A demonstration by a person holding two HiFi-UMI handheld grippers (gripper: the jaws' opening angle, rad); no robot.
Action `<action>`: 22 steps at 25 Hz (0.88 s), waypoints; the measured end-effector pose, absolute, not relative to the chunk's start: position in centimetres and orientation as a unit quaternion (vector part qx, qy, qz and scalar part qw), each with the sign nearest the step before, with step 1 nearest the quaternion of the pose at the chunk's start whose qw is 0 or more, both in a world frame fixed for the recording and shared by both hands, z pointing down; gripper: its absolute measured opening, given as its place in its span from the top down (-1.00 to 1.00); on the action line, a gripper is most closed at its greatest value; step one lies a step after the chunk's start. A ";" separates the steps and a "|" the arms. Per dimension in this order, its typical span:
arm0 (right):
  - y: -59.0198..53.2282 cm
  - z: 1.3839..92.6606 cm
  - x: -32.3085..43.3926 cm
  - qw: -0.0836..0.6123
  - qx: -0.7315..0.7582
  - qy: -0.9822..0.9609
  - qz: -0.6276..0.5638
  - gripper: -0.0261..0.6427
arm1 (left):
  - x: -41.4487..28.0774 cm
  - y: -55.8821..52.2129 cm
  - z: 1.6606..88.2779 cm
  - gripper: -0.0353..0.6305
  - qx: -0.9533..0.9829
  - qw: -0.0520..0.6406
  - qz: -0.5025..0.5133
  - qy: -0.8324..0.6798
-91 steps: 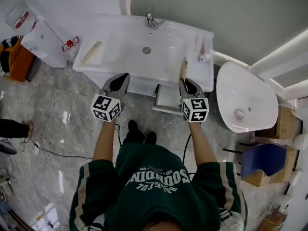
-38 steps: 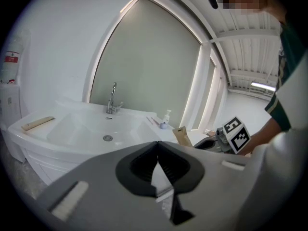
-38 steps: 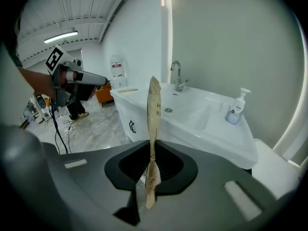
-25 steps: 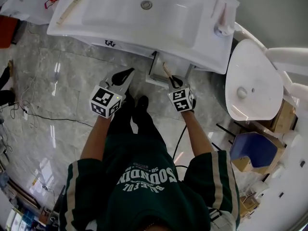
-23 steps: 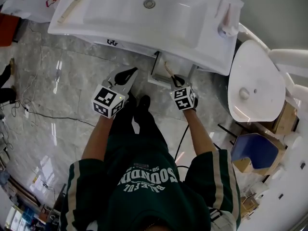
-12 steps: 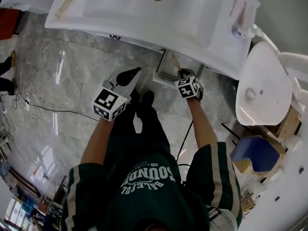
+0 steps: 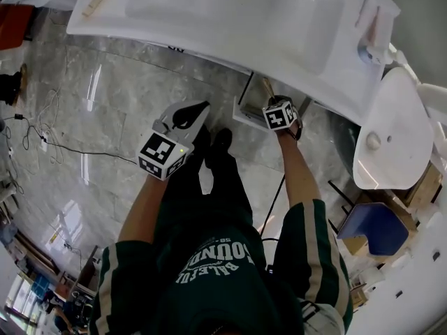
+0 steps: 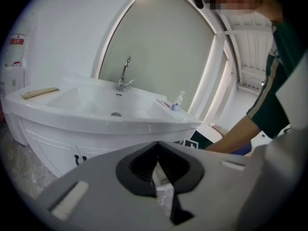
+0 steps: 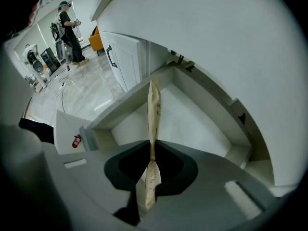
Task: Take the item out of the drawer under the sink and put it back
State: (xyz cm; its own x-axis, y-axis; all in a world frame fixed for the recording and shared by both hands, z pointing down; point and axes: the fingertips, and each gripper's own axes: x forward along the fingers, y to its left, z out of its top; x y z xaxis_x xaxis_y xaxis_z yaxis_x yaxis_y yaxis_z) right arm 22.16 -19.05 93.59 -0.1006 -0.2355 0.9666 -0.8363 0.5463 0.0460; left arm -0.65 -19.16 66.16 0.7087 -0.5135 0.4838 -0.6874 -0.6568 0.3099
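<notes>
in the head view, the white sink (image 7: 209, 19) runs across the top and the person stands on marble floor (image 7: 105, 96) before it. the left gripper (image 7: 202, 107) hangs over the floor just left of the dark shoes (image 7: 222, 139), well apart from the cabinet. the right gripper (image 7: 269, 98) reaches under the basin's edge to the open drawer (image 7: 248, 108), with a tan paper packet (image 7: 266, 87) sticking out ahead of it over the drawer. a white toilet (image 7: 391, 138) stands at the right. in the left gripper view, we see its jaws closed on each other with nothing between them; beyond them lie the basin, its faucet (image 8: 124, 76) and a flat tan strip (image 8: 41, 92) on the rim, and the person's bare forearm (image 8: 236, 134) reaches in at the right. in the right gripper view, the jaws are pinched on the packet, which we see edge-on, thin and printed, rising from the pads and pointing into the white, pulled-out drawer. we cannot tell whether its far tip touches the drawer's floor. to the left is a cabinet door (image 9: 122, 57) with a black handle, and far behind it a person (image 9: 67, 23) stands in the room.
</notes>
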 end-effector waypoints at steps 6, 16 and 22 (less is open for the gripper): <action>-19.4 95.4 22.0 0.553 0.385 -0.675 0.302 0.82 | -1.7 -18.9 67.1 0.74 0.888 0.247 0.183 -0.343; -19.4 96.1 20.2 0.546 0.371 -0.675 0.329 0.77 | -3.2 -18.3 67.5 0.74 0.881 0.256 0.184 -0.352; -19.5 93.3 19.9 0.528 0.390 -0.690 0.305 0.70 | -3.4 -18.4 66.1 0.74 0.884 0.254 0.178 -0.351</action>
State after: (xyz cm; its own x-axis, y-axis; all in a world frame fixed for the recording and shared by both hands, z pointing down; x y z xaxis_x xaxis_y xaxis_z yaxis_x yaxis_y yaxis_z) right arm 19.93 -19.45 93.28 -0.1378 -0.2155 0.9667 -0.8605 0.5093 -0.0092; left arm -3.40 -18.41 66.07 0.6903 -0.5289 0.4936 -0.7104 -0.6249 0.3239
